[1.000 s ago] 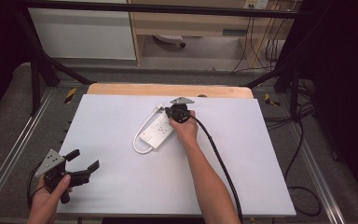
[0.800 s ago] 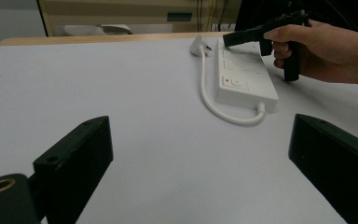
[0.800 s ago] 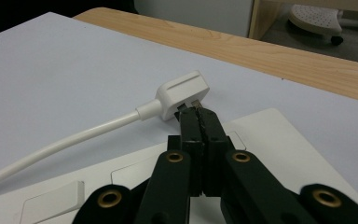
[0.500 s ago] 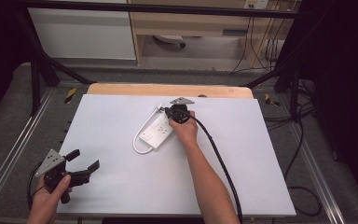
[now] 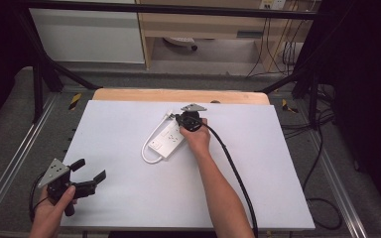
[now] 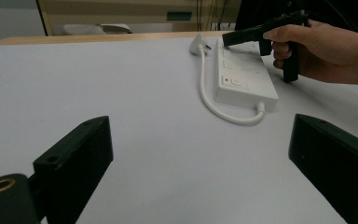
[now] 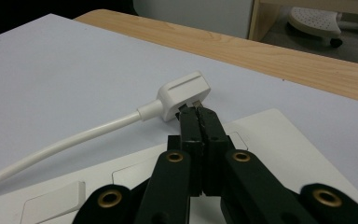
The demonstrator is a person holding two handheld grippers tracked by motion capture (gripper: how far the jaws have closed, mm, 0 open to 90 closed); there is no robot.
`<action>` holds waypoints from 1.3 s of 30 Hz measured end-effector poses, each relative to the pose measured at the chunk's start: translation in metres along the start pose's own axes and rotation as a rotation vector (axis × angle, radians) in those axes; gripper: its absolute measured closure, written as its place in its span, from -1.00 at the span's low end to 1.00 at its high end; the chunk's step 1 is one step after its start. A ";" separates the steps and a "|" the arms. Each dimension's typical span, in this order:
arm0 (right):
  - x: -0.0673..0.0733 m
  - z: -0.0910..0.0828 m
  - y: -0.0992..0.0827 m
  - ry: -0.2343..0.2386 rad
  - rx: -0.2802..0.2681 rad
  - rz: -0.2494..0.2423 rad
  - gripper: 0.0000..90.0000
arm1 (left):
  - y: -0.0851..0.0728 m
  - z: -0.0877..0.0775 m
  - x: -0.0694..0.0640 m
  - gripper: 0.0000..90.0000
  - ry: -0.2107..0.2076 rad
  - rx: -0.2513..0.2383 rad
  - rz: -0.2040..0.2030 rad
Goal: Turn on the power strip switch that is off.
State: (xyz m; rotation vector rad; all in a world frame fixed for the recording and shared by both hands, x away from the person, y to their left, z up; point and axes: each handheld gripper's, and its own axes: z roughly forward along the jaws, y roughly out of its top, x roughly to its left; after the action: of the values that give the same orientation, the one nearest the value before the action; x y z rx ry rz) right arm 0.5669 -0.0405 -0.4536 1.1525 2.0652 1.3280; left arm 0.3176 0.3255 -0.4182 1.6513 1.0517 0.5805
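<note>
The right gripper (image 7: 198, 114), jaws pressed together and holding nothing, is hovering over the far end of the power strip (image 5: 166, 140), tips just short of the white plug (image 7: 184, 94) (its cord is trailing back alongside the strip). The left gripper (image 5: 88, 172) is waiting wide open and empty, well apart at the table's near left corner, so the right is the nearer one.

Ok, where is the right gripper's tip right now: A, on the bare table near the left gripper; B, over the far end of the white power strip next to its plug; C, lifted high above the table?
B: the right gripper, jaws together, sits over the power strip beside the white plug.
</note>
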 end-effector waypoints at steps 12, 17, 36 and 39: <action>0.002 0.001 -0.002 -0.003 0.007 -0.009 1.00 | 0.000 0.000 0.000 -0.86 0.001 -0.001 0.000; 0.000 -0.002 0.002 -0.008 0.027 -0.007 1.00 | 0.000 0.000 0.000 -0.86 0.003 -0.001 -0.004; -0.002 -0.059 0.034 -0.014 0.017 -0.048 1.00 | -0.001 0.000 0.002 -0.86 0.016 0.007 -0.008; -0.001 -0.064 0.033 0.001 0.015 -0.043 1.00 | -0.001 0.000 0.002 -0.86 0.014 0.010 -0.002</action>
State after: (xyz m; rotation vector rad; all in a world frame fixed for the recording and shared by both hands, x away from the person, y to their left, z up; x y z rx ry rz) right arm 0.5356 -0.0693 -0.3960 1.1077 2.0920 1.2960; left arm 0.3182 0.3268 -0.4193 1.6569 1.0682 0.5868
